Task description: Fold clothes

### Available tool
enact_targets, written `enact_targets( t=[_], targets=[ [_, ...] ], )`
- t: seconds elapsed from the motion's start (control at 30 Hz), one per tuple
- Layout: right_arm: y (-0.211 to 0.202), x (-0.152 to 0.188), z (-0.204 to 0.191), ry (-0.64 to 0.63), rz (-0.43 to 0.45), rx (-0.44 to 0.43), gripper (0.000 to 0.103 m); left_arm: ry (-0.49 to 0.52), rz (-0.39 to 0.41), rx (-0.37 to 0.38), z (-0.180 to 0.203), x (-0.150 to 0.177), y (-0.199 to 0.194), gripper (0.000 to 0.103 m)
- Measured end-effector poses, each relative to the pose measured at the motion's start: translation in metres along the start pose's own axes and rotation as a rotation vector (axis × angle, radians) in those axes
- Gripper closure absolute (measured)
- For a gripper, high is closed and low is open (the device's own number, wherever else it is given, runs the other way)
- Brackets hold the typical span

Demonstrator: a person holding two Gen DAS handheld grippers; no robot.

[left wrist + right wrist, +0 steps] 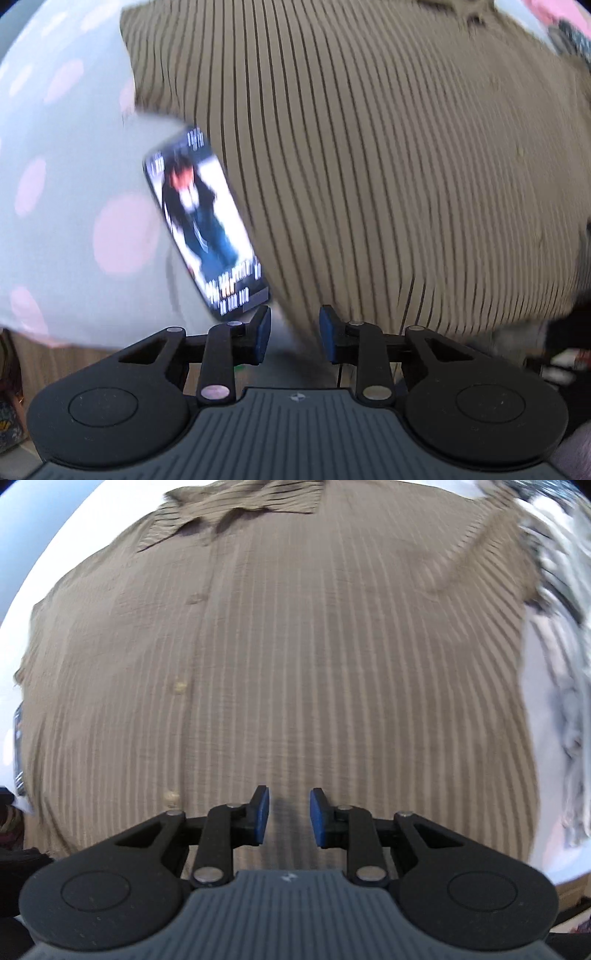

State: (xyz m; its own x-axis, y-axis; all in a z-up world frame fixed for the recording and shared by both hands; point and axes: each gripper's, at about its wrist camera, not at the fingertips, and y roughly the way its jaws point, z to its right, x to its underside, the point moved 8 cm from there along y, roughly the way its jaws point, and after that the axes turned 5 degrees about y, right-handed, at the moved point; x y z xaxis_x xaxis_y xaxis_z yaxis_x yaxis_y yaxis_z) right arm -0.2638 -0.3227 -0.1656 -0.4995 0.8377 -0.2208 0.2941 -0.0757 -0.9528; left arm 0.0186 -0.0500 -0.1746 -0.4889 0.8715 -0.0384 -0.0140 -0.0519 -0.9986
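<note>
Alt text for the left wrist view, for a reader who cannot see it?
A tan striped shirt lies spread on a pale sheet with pink dots, filling most of the view. A lit phone rests by the shirt's left edge. The left claw is open and empty. The image is blurred.

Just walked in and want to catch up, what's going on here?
A person holding two grippers is folding clothes. A tan striped shirt lies spread flat, buttons up, on a dotted sheet. The left gripper and right gripper are both open above its lower part, gripping nothing. A lit phone lies at the shirt's edge. Folding hasn't visibly begun.
</note>
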Motion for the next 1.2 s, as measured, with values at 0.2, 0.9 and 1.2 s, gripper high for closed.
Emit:
enact_targets(
  t=[0.2, 0.9, 1.2],
  targets=[
    [-0.008, -0.001, -0.029, -0.120, 0.046, -0.046, 0.075, 0.119, -0.022, -0.049, 0.016, 0.014, 0.028, 0.076],
    [-0.002, 0.014, -0.025, -0.167, 0.049, -0.007, 0.074, 0.080, -0.057, -0.158, -0.007, 0.013, -0.002, 0.103],
    [0.006, 0.008, -0.024, -0.137, 0.054, 0.003, 0.074, 0.087, -0.103, -0.259, -0.037, -0.012, -0.018, 0.090]
  ],
)
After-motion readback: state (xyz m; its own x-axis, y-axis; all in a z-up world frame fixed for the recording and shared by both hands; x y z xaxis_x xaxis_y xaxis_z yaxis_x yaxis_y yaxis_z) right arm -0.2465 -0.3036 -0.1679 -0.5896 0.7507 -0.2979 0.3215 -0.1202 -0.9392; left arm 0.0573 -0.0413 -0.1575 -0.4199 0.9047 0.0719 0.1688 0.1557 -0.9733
